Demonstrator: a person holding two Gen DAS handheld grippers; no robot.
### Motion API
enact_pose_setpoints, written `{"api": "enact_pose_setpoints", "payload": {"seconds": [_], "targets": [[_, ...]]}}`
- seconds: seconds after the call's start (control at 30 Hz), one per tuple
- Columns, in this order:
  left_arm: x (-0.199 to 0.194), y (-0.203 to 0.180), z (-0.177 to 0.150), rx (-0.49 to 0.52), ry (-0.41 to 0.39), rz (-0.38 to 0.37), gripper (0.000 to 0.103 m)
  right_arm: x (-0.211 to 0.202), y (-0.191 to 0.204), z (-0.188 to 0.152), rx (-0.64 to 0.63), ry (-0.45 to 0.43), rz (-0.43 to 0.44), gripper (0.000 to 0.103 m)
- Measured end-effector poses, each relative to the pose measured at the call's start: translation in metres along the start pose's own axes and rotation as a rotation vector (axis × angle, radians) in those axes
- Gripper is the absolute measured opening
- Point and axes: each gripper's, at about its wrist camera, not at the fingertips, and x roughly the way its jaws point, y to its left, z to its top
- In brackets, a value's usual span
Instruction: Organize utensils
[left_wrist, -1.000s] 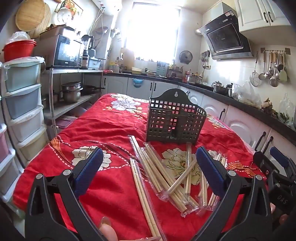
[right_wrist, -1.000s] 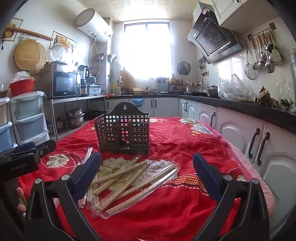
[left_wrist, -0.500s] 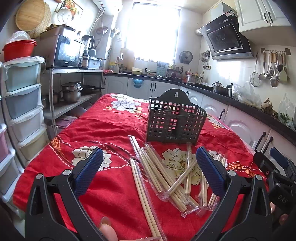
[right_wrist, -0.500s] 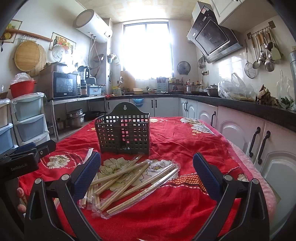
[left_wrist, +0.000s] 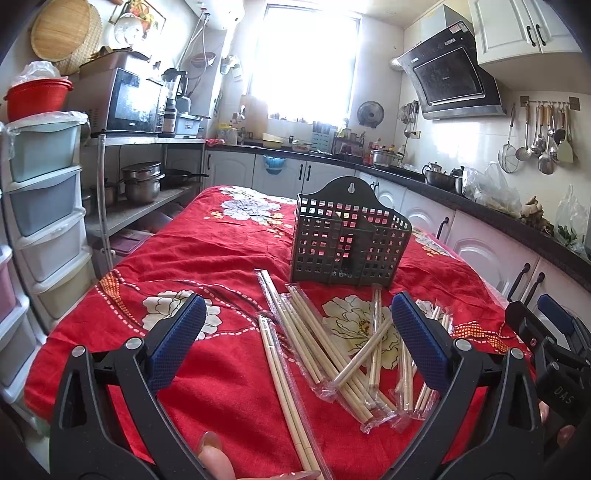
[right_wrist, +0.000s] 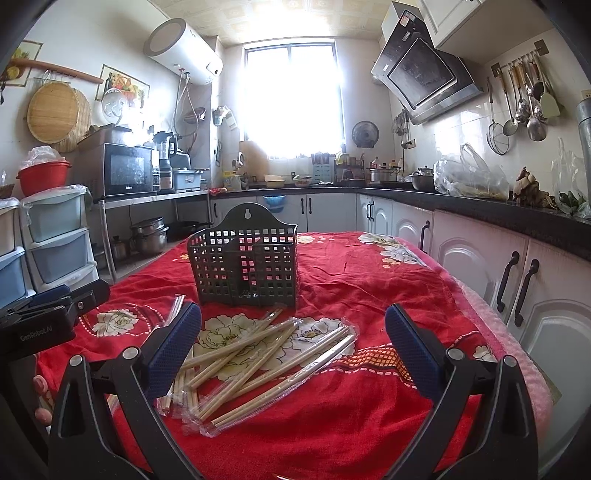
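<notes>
A dark grey perforated utensil basket (left_wrist: 349, 245) (right_wrist: 244, 269) stands upright on the red flowered tablecloth (left_wrist: 207, 258) (right_wrist: 369, 295). In front of it lies a loose pile of wooden chopsticks in clear plastic sleeves (left_wrist: 332, 347) (right_wrist: 255, 358). One sleeved pair (left_wrist: 284, 384) lies apart on the left, pointing toward me. My left gripper (left_wrist: 299, 343) hangs open above the near end of the pile. My right gripper (right_wrist: 293, 341) is open too, held over the pile from the right side. Nothing sits between either pair of blue pads.
White cabinets (right_wrist: 480, 266) with dark handles run close along the table's right edge. Plastic drawer towers (left_wrist: 44, 206) and a metal shelf with pots (left_wrist: 144, 181) stand left of the table. The other gripper shows at each view's edge (left_wrist: 554, 354) (right_wrist: 44, 317).
</notes>
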Motion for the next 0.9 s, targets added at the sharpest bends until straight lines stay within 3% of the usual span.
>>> {"api": "enact_pose_setpoints", "payload": {"seconds": [0.7,0.9], "targets": [[0.002,0.001,-0.001,-0.002,0.003,0.002,0.093,0.004,0.0,-0.003,0.007,0.007,0.005,0.097],[0.011,0.016,0.001,-0.035,0.023,0.027,0.093,0.015,0.006,-0.001,-0.016,0.049,0.039,0.097]]}}
